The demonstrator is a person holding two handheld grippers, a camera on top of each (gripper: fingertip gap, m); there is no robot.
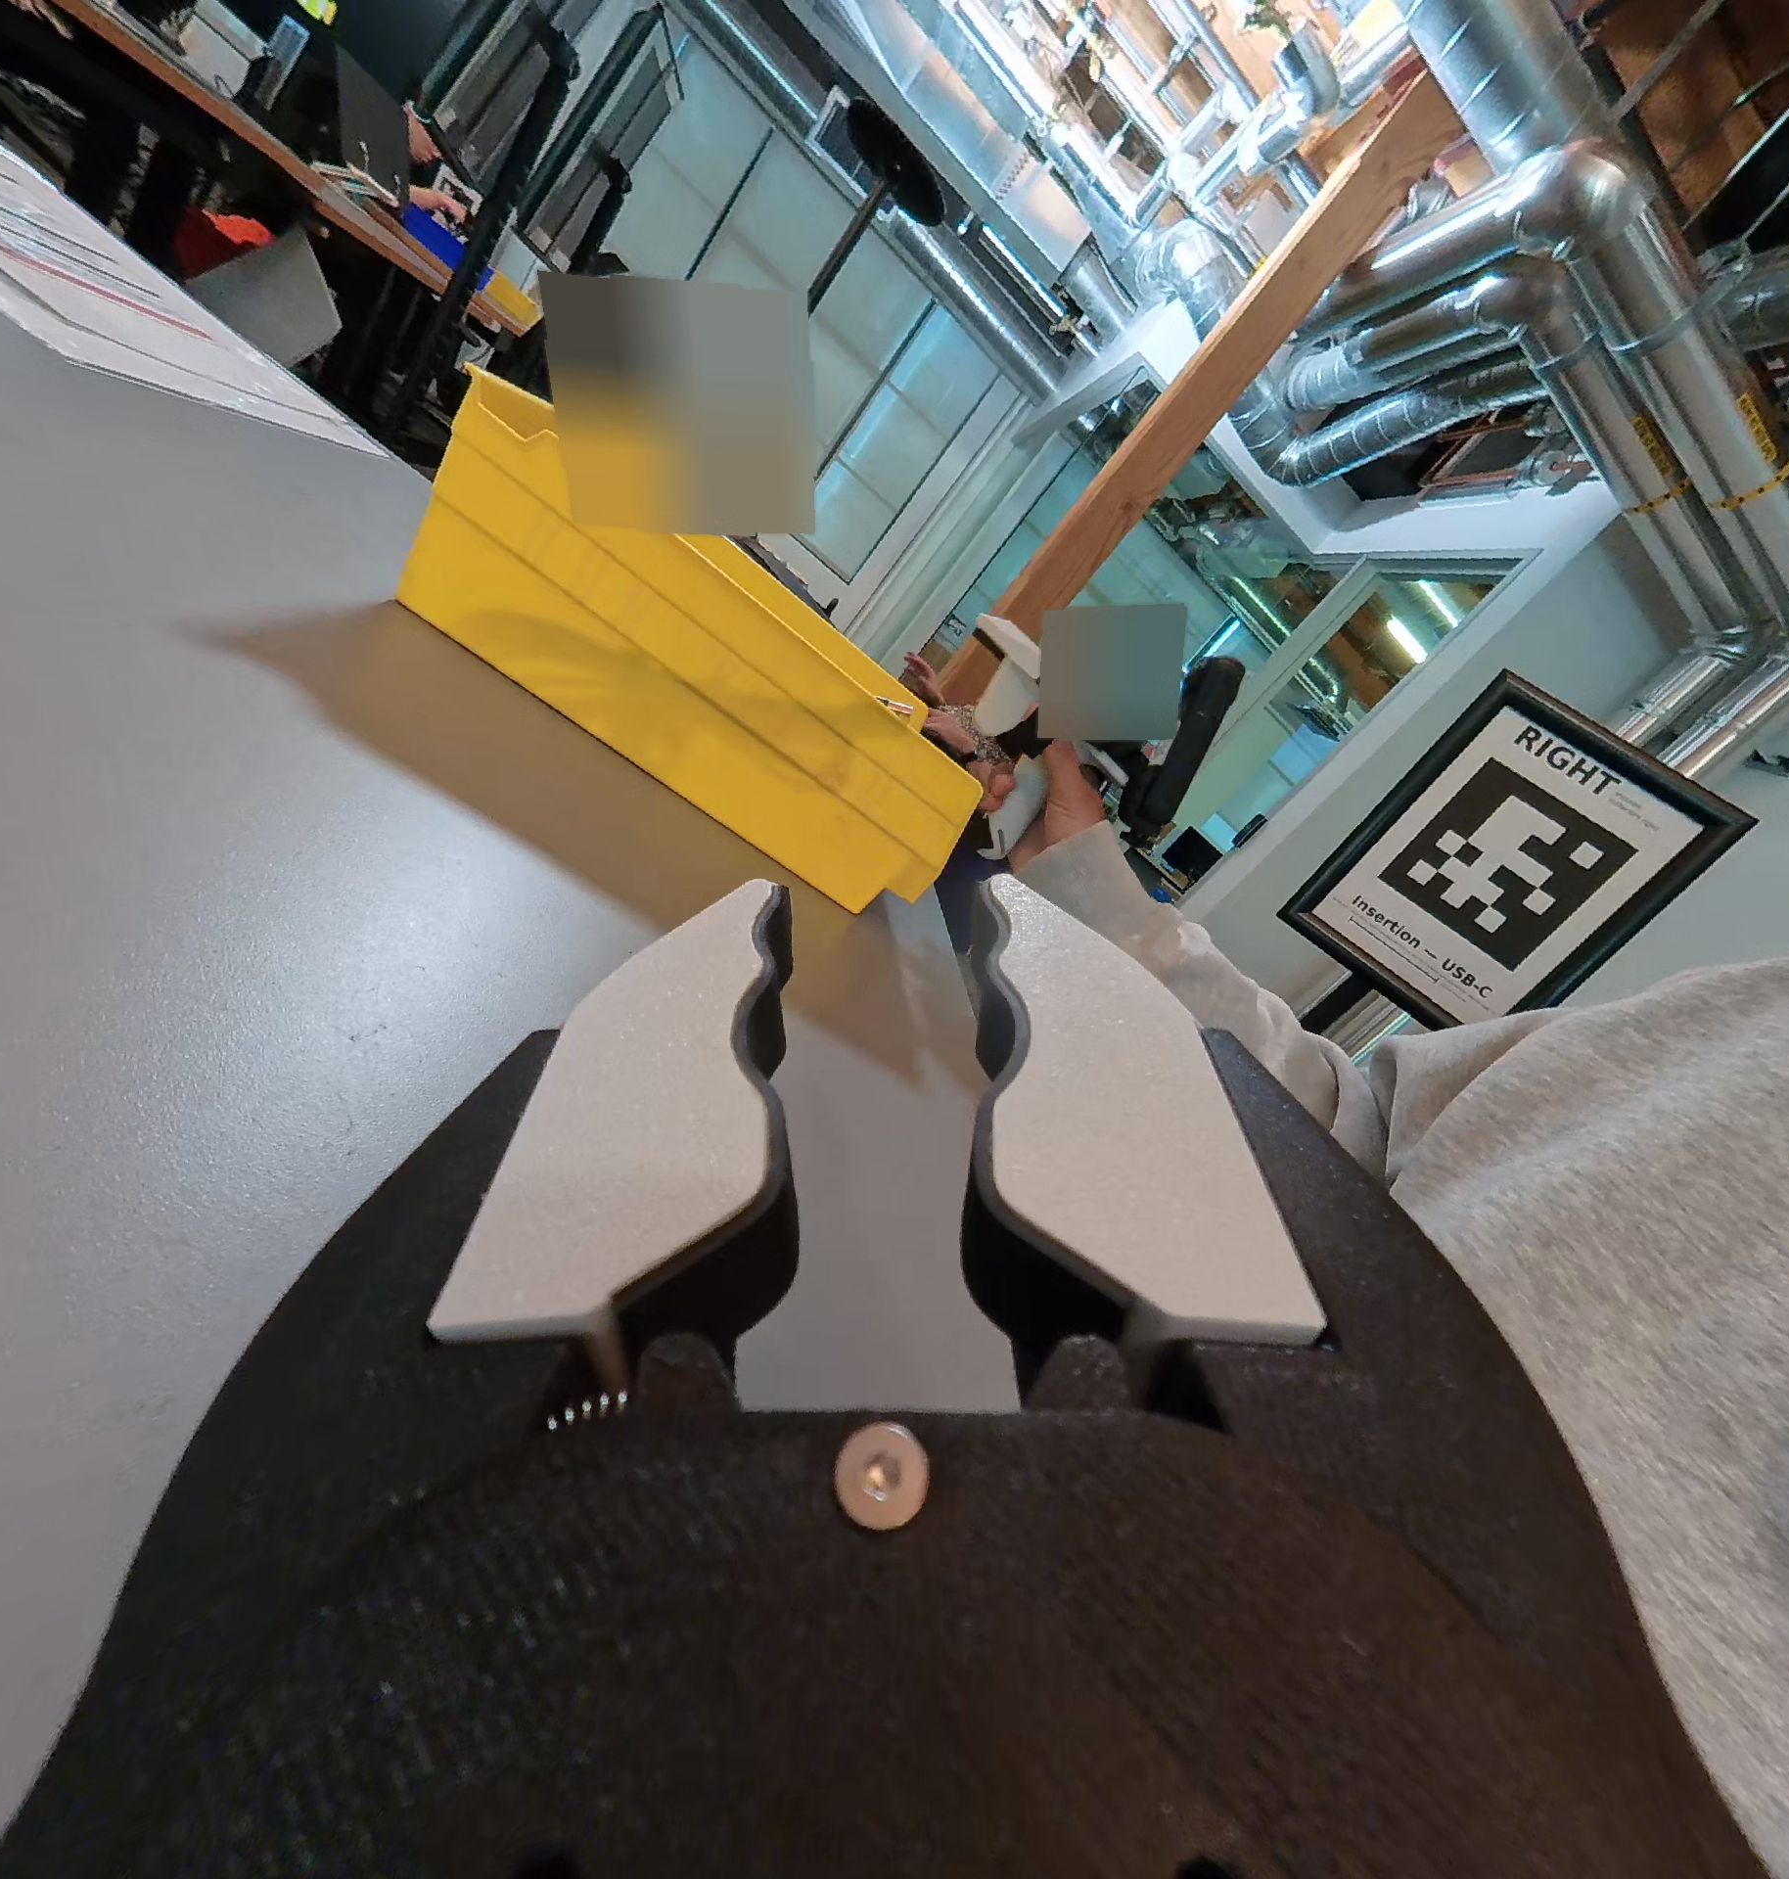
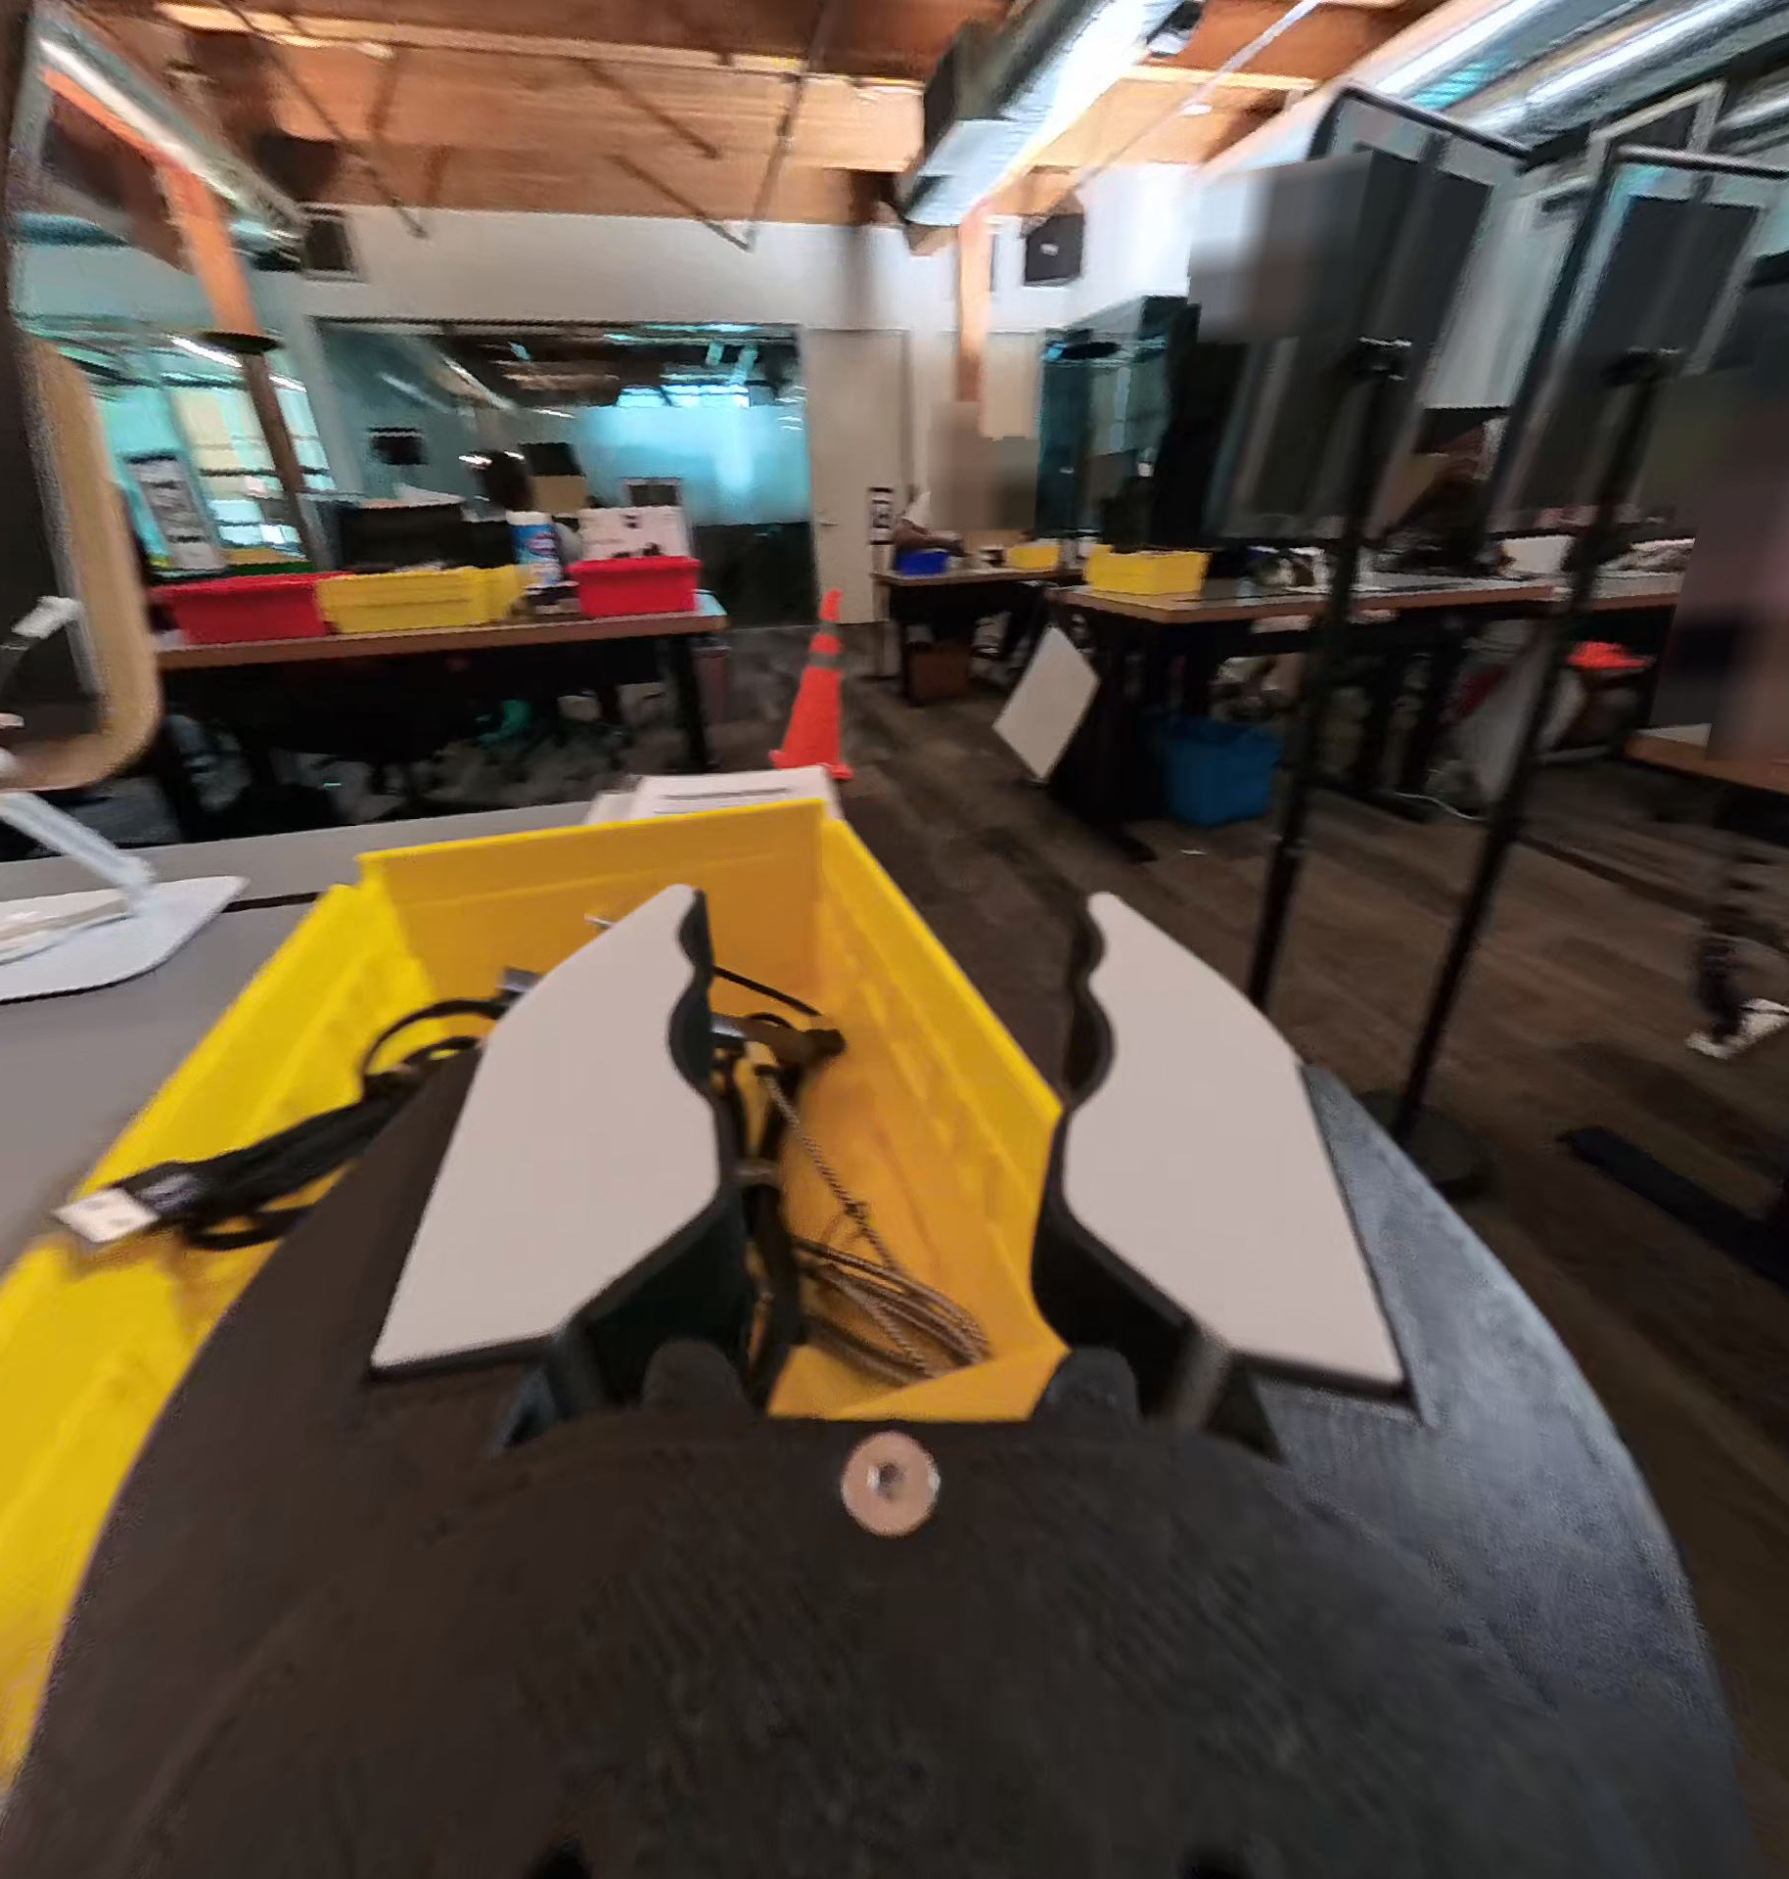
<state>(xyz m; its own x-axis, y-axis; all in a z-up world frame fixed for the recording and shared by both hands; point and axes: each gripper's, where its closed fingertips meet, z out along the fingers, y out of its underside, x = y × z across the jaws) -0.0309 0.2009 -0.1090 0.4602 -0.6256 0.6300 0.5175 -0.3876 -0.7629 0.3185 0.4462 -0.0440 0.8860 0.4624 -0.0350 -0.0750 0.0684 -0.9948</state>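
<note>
Now the right hand-held gripper point(image 2: 896, 915), jaws apart and empty, hangs over the yellow bin point(image 2: 931, 1098) whose cables point(image 2: 260, 1169) lie just below, while the left hand-held gripper point(image 1: 880, 905), also apart, hovers over the grey counter point(image 1: 209, 915) short of it.

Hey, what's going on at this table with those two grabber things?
A person holds a hand-held gripper in each hand. The right hand-held gripper is open over a yellow bin holding a black cable and a braided cable, gripping nothing. The left hand-held gripper is open and empty, low over the grey table near the bin.
</note>
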